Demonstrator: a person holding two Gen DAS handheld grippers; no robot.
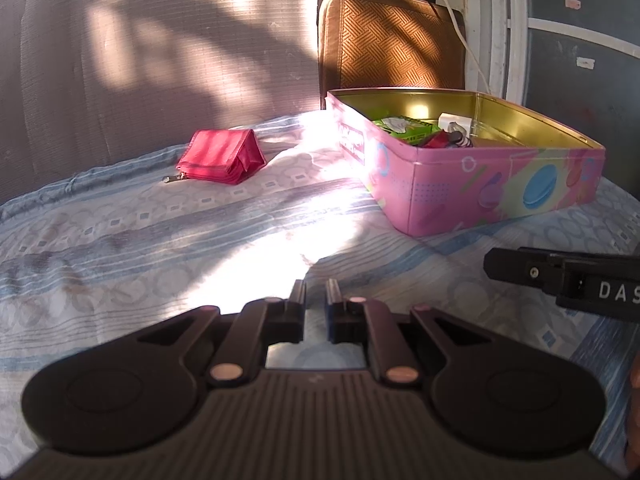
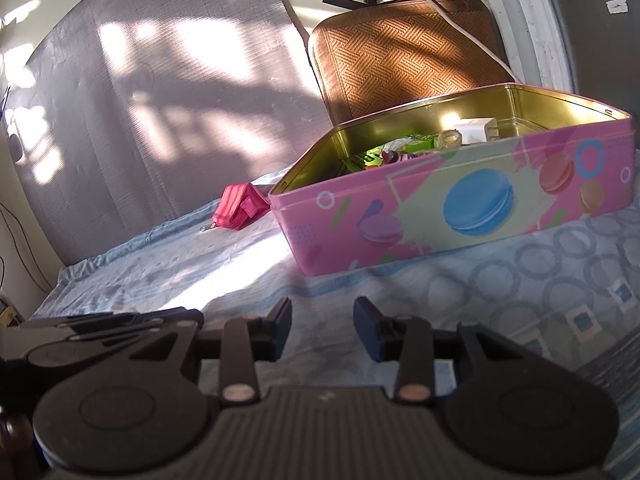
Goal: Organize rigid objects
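While both grippers hung empty, the red wallet (image 1: 222,157) waited outside the pink tin (image 1: 496,196).
Left gripper (image 1: 316,292) nearly pressed together, right gripper (image 2: 322,316) spread; wallet at its eleven o'clock, long axis crosswise, seemingly nearer the left.

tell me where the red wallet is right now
The red wallet lies on the patterned bedsheet, left of the pink tin and apart from it, near the grey wall; neither gripper touches it.

Tin (image 1: 500,184) contents half-hidden behind its wall (small items unidentifiable)
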